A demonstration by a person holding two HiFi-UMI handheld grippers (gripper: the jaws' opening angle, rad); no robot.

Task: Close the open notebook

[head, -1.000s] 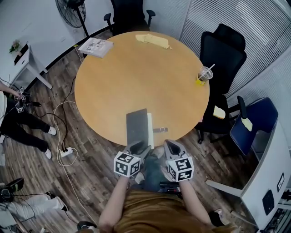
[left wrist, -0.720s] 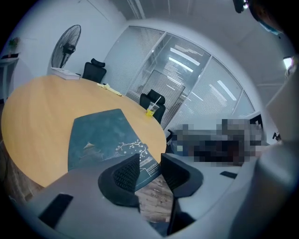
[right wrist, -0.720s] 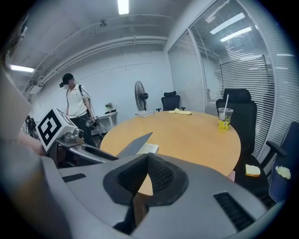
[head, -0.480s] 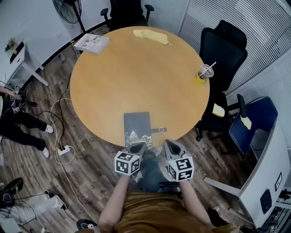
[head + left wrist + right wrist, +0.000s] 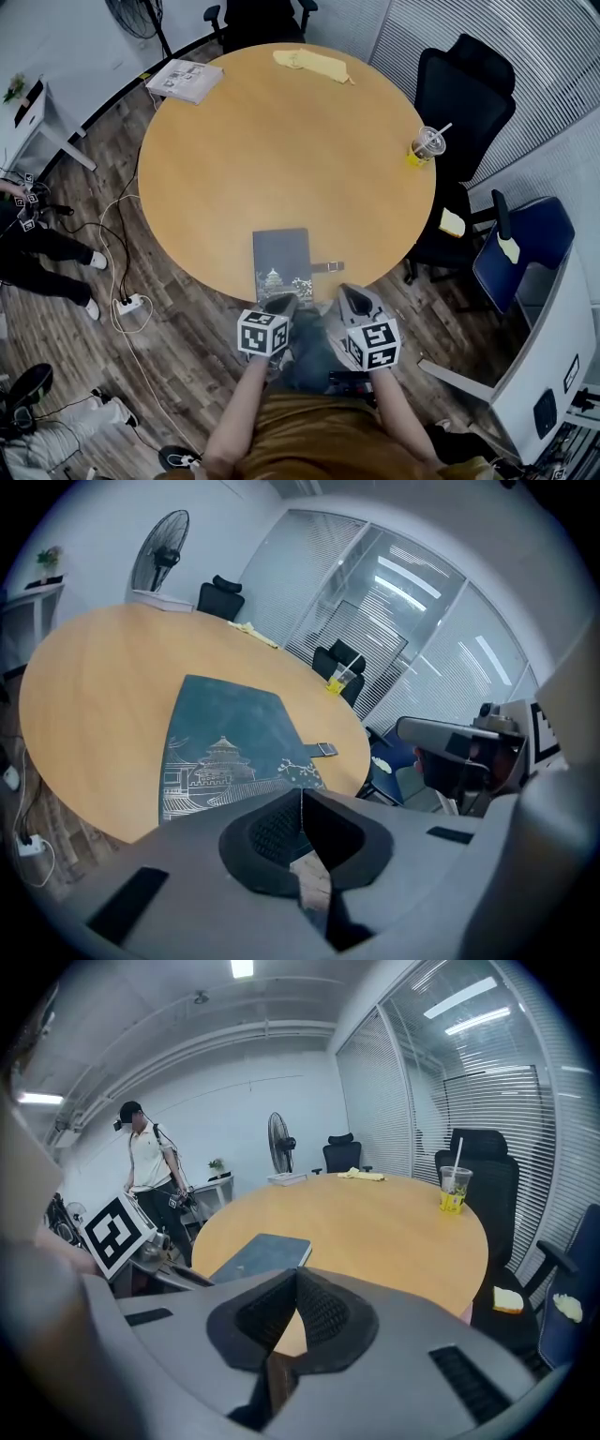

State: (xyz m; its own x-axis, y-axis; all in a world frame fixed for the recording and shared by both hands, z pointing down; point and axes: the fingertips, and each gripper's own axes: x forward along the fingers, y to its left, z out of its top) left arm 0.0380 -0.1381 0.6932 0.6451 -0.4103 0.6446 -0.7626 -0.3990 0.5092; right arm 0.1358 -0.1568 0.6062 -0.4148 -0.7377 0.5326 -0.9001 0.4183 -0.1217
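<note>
**Notebook** (image 5: 282,264): closed, lying flat with its dark blue-grey cover up. The cover bears a white line drawing of a pagoda and a blossom branch. A strap with clasp (image 5: 328,267) sticks out from its right edge onto the wood. It lies directly ahead of the left jaws, and ahead and to the left of the right jaws, with its near end at the table's near edge.

**Left gripper** (image 5: 283,303): jaws clenched pad to pad, nothing between them. The tips are at the notebook's near end; whether they touch it cannot be told.

**Right gripper** (image 5: 352,298): jaws likewise pressed together and empty. It is just beside the left gripper, off the table's near edge, to the right of the notebook.

**Table** (image 5: 281,159): round, with a light wooden top that stretches away ahead of both pairs of jaws.

**Iced drink cup** (image 5: 427,145): clear plastic with a straw, standing upright well ahead and to the right of both jaws, at the table's right edge.

**Yellow cloth** (image 5: 312,64): far ahead, at the table's far edge.

**Booklet** (image 5: 184,80): far ahead and to the left, at the far left edge.

**Black office chair** (image 5: 464,94): beyond the cup, to the right.

**Blue chair** (image 5: 525,248): to the right of the right jaws, off the table.

**Standing fan** (image 5: 161,550): beyond the table, far ahead and to the left.

**Power strip** (image 5: 129,304): on the wood-plank floor, to the left of the left jaws.

**Person** (image 5: 150,1171): standing to the left of the right jaws, beyond the table.
</note>
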